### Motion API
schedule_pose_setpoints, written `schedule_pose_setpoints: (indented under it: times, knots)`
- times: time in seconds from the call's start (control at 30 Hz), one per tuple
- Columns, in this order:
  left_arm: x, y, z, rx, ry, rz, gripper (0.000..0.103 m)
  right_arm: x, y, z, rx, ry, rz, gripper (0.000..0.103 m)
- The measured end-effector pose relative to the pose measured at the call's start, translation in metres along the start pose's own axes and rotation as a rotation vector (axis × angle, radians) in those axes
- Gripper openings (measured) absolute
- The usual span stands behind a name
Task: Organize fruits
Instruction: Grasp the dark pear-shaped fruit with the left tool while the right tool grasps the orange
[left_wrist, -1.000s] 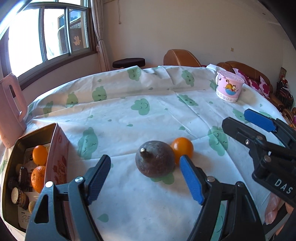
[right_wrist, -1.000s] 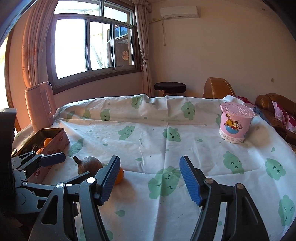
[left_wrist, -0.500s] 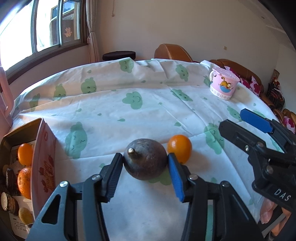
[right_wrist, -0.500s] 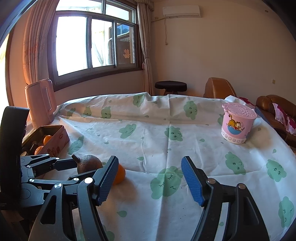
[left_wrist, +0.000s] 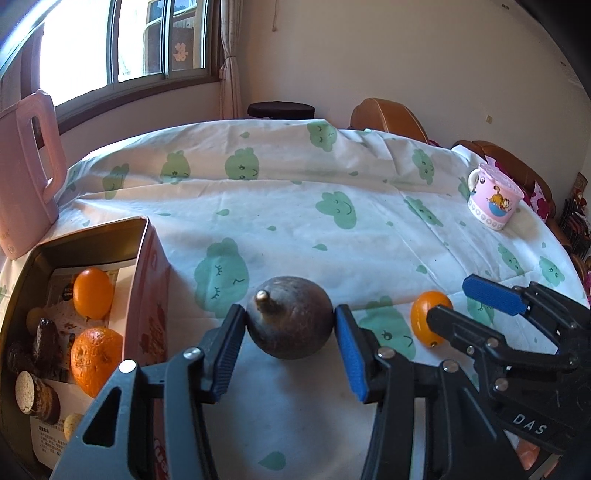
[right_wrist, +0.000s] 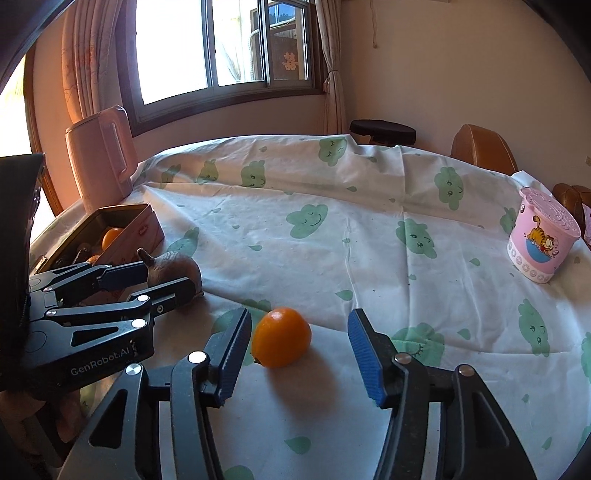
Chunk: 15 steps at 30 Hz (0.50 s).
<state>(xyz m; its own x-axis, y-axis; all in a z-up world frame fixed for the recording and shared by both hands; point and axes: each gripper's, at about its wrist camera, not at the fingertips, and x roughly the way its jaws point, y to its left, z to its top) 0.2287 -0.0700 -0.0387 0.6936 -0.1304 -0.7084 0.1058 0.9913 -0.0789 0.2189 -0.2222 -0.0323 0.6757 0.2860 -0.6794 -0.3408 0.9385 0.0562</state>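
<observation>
The dark brown, round fruit with a stubby stem (left_wrist: 290, 317) sits on the counter (left_wrist: 295, 221) just right of the open pink metal tin (left_wrist: 147, 280), and it is now pinched between the fingers of the left gripper (left_wrist: 290, 332). A second ago those fingers stood wide on either side of it; they have since closed onto its flanks, so the grasp looks made and the lift into the tin is, I judge, the step to come. Beside it lies the small, smooth orange citrus fruit (right_wrist: 281, 338), apart from the brown one, and the right gripper (right_wrist: 295, 345) has come forward to straddle it. Its fingers are closing (the left pad looks just at the peel, the right one clearly short of it), so this fruit is framed but not yet held.

The brown fruit has a dull, rough skin and a near-spherical body; the small citrus is glossy and slightly egg-shaped. The fingers carry ribbed blue pads on black plastic. Inside the tin lie another smooth orange fruit (left_wrist: 92, 293), a dimpled, rougher orange (left_wrist: 96, 360) and some dark lumps too small to name. The counter wears a thin, creased white cloth with green cloud prints; a pink cartoon cup (left_wrist: 493, 201) stands far off, and a pink plastic jug (left_wrist: 26, 177) stands behind the tin
</observation>
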Motion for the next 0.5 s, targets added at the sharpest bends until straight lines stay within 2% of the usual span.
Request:
schedule_pose_setpoints:
  times: [0.2,0.5]
  knots:
    - [0.001,0.0,0.0,0.003,0.0,0.008,0.052,0.015,0.006,-0.001,-0.029,0.081,0.053,0.04]
    - [-0.004,-0.004,0.0,0.019,-0.024,0.007,0.052,0.014,0.007,-0.002,-0.037,0.077,0.063,0.038]
